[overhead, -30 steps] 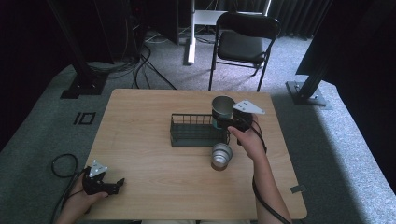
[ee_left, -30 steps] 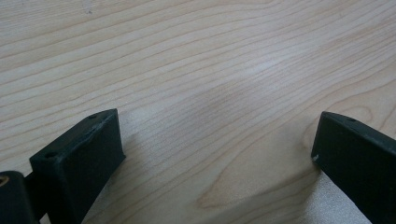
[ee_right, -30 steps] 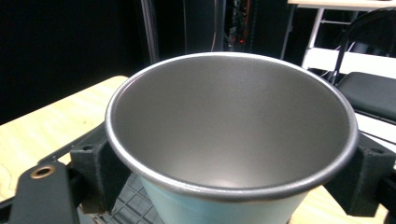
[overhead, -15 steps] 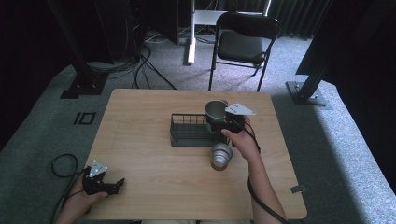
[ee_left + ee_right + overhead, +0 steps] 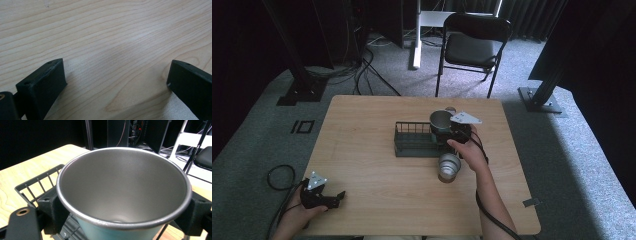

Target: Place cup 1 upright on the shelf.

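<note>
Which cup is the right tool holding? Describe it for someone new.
Find the dark wire rack mid-table. At its right end the right tool grips a metal cup upright, mouth open, above the rack. The other cup sits on the wood in front of the rack, ungripped.

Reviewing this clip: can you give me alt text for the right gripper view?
A steel cup, open end up and empty, sits clamped between the right gripper's two black jaws. A dark wire rack lies beneath and to the left on the wooden table; dark equipment stands behind.
</note>
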A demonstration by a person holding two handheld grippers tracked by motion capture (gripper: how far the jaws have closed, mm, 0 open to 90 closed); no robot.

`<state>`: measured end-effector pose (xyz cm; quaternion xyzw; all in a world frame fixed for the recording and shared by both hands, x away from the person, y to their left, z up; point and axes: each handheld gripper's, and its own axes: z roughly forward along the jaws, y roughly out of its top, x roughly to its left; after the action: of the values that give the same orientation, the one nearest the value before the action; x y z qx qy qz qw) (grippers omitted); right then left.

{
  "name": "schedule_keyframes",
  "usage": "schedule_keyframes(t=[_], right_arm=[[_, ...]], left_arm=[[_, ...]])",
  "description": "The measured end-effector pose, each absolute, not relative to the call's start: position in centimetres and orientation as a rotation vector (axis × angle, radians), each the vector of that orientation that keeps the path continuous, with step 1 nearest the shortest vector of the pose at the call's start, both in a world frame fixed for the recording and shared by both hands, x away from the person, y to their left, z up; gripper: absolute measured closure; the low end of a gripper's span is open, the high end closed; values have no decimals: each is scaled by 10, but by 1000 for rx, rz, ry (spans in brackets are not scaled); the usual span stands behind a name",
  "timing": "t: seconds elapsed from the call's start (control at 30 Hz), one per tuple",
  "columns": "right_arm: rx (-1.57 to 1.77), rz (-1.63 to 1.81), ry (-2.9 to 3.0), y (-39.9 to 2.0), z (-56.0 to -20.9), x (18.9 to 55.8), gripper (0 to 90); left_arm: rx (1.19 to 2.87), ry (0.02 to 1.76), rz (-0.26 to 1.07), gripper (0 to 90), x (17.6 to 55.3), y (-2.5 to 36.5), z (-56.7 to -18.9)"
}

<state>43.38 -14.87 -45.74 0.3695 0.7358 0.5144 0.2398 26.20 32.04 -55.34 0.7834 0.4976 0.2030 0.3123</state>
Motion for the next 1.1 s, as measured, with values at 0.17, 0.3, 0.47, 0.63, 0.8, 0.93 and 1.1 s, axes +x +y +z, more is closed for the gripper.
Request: schedule_keyframes(t=[0.17, 0.3, 0.47, 0.63, 0.8, 0.93, 1.1], right_arm=[[988, 1392, 2022, -147, -461, 434, 135], [994, 1393, 2026, -148, -465, 434, 135], [997, 1393, 2024, -151, -471, 435, 135], [1001, 1422, 2005, -152, -474, 435, 135], [999, 1444, 1984, -153, -476, 435, 134], [999, 1454, 1977, -153, -477, 435, 131], [983, 1443, 1986, -154, -476, 435, 126]], left_arm=[[2066, 1313, 536, 25, 262, 320, -553], [2066, 1313, 536, 25, 262, 320, -553], [2066, 1313, 536, 25, 262, 320, -553], [2067, 1313, 536, 25, 262, 320, -553], [2067, 1312, 536, 25, 262, 320, -553], [2067, 1312, 536, 25, 262, 320, -553], [2066, 1313, 536, 25, 262, 320, -553]])
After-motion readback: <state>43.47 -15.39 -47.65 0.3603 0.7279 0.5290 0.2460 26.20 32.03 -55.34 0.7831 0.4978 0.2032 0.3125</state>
